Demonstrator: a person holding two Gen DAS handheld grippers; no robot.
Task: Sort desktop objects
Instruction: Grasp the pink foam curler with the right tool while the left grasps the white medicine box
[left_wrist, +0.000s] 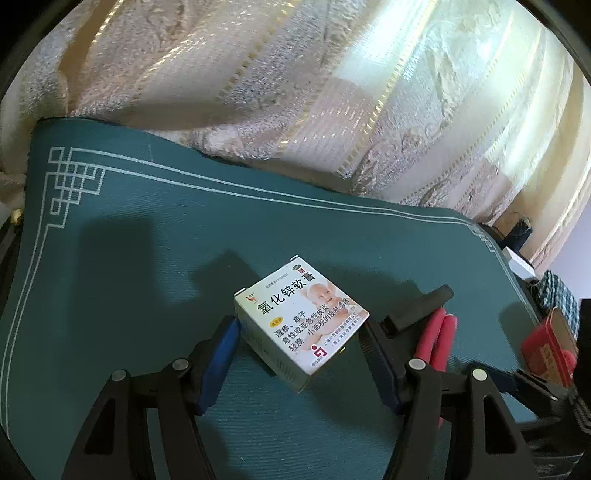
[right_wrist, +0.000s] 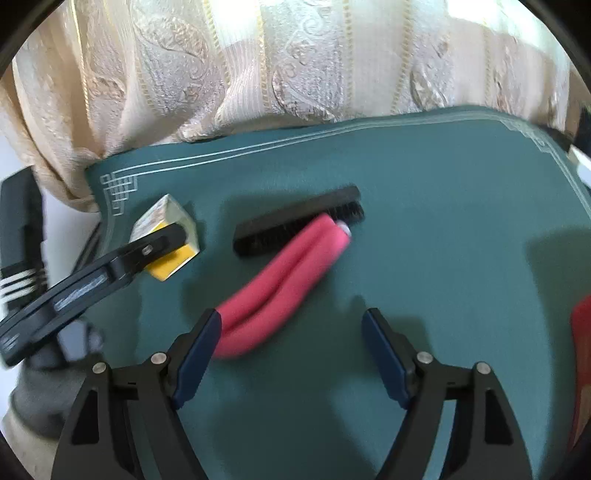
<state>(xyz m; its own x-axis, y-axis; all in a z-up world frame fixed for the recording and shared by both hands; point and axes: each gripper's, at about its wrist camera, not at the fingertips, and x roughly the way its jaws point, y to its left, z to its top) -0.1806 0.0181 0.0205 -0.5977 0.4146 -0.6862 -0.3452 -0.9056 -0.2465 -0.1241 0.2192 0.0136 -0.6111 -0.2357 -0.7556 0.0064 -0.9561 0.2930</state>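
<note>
On the left of the green mat (left_wrist: 147, 258) that covers the table, the left gripper (left_wrist: 301, 354) holds the ointment box (left_wrist: 301, 317) between its blue pads, which sit against two opposite sides; the box looks gripped by its lower half, turned corner-on. Its printed face tilts up, and its longer edges run up and to the right in the left wrist view. The grip is low and on a skewed box, so the carton could twist or slip out as it moves, or be crushed if squeezed harder.

Further right lie the black brush (right_wrist: 295, 221) and, across its bristles, the pink foam curler (right_wrist: 288, 273). The brush's long axis runs nearly level across the right wrist view, rising slightly rightward. The curler is folded double and runs from lower left, beside the right gripper's left finger, up to its ends on the brush.

The right gripper (right_wrist: 291, 354) stands wide and empty, its view blurred. A sweeping approach may knock the curler and drag the brush with it.
</note>
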